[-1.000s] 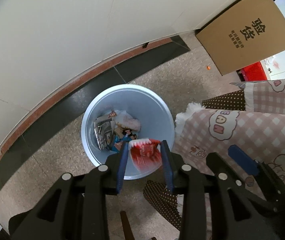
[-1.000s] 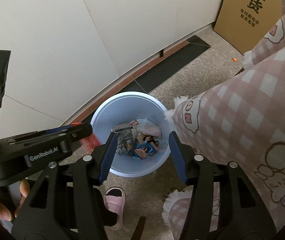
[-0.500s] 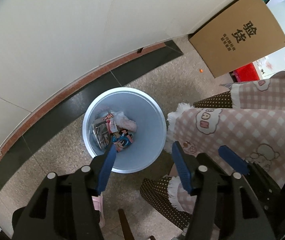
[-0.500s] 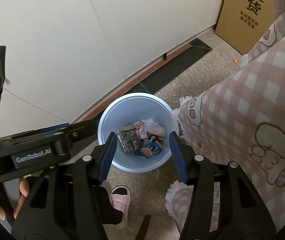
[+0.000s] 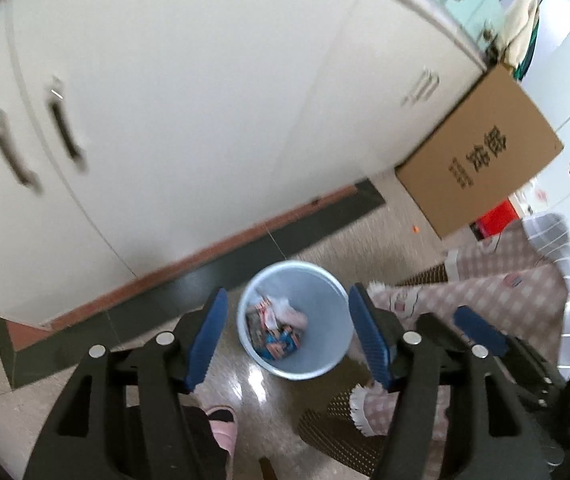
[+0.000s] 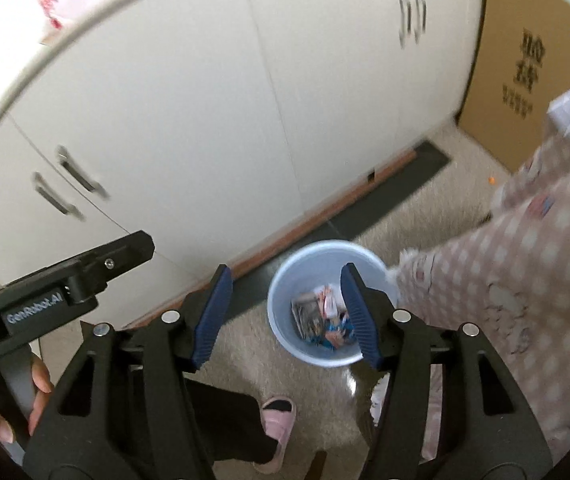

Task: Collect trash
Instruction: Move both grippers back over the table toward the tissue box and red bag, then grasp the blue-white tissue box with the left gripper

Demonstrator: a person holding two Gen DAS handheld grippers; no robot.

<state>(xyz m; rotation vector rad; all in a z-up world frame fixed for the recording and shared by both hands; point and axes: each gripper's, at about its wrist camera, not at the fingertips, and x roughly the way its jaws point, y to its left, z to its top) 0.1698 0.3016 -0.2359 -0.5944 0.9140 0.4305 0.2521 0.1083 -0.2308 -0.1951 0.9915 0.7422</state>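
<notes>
A pale blue trash bin (image 5: 327, 354) stands on the floor by the white cabinets, with several wrappers (image 5: 275, 330) lying inside. It also shows in the right wrist view (image 6: 285, 320) with the wrappers (image 6: 323, 322) in it. My left gripper (image 5: 289, 344) is open and empty, high above the bin. My right gripper (image 6: 287, 316) is open and empty, also high above the bin. The left gripper's body (image 6: 57, 288) shows at the left of the right wrist view.
White cabinet doors (image 5: 205, 120) with dark handles rise behind the bin. A brown cardboard box (image 5: 481, 164) leans at the right. A pink checked cloth (image 5: 505, 300) hangs right of the bin. A pink slipper (image 6: 277, 420) is on the floor below.
My left gripper opened and dropped the red wrapper into the bin. Both grippers then rose well away from the bin, which looks smaller now.
</notes>
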